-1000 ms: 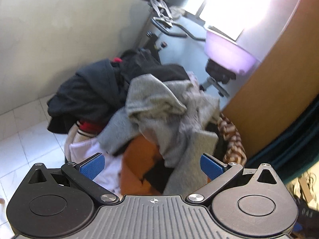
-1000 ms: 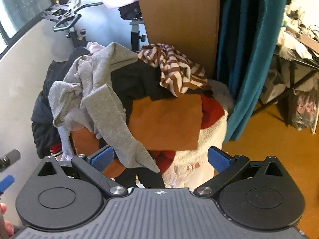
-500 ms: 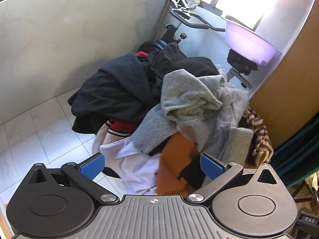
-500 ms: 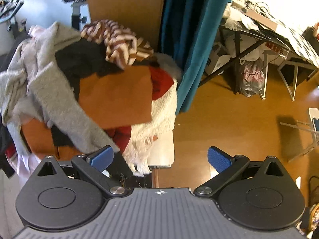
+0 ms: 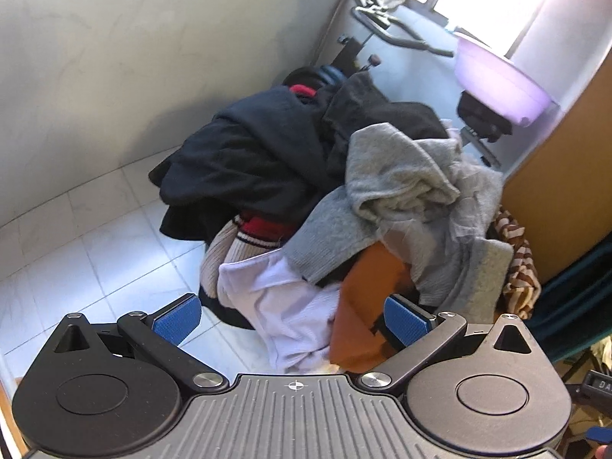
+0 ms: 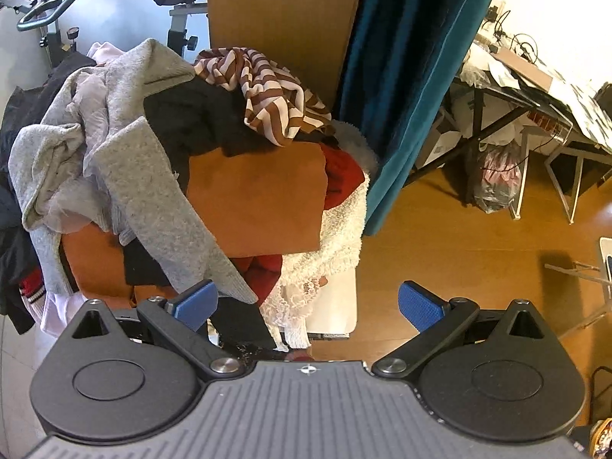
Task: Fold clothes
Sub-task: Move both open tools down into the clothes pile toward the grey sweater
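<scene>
Overall, clothes pile (image 6: 214, 176) lay heaped ahead of and below both grippers. Grey sweater (image 6: 153, 206) draped lengthwise toward right gripper (image 6: 306, 302), nearer arm. Left gripper (image 5: 292, 315) above white garment (image 5: 283, 298). Both jaws apart, empty.

The white tile floor (image 5: 95, 252) carries the clothes heap (image 5: 344, 199). The black garments (image 5: 244, 160) at the heap's left edge hang down to the tiles. The wood floor (image 6: 440, 252) adjoins it, carrying a desk (image 6: 543, 99) and a bag (image 6: 497, 176).
</scene>
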{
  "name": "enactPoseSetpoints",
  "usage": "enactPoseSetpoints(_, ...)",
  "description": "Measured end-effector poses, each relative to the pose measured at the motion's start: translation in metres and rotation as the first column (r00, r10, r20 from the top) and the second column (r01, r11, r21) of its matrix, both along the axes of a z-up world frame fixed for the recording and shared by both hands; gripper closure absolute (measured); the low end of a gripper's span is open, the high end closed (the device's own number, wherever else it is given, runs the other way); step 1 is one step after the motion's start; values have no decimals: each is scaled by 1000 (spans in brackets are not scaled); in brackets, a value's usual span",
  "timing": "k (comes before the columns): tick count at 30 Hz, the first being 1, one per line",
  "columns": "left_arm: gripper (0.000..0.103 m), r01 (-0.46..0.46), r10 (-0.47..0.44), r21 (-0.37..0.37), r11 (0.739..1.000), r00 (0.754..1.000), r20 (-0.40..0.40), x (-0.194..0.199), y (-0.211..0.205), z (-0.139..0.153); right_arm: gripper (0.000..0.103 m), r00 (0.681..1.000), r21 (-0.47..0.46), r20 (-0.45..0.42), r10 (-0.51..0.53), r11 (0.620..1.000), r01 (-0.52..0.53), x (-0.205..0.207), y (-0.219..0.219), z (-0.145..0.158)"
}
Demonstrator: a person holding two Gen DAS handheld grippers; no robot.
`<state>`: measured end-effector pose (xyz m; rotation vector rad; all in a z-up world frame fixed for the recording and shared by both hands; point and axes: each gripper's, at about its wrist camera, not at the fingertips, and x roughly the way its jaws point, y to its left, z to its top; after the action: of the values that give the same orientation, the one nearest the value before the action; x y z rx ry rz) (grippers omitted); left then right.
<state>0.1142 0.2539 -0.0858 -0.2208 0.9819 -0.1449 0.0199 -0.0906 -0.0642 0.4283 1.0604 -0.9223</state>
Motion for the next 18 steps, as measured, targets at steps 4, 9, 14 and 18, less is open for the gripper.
enactPoseSetpoints(4, 1, 6, -6, 49, 999, 1000, 12, 13, -10, 2, 1, 1000, 39, 7, -22, 999, 22, 15, -16, -12)
enactPoseSetpoints(9, 1, -22, 20, 97, 995, 999, 25, 42, -35, 4, 1, 1000, 96, 25, 18, 995, -20, 59, -35, -28)
enactPoseSetpoints(14, 1, -57, 55, 110, 992, 998, 25, 88, -67, 7, 1, 991, 106, 63, 116, 987, -123, 124, -64, -28)
enactPoseSetpoints(18, 1, -30, 31, 114, 993, 1000, -6, 123, -107, 2, 1, 978, 98, 98, 182, 977, -192, 167, -91, -28)
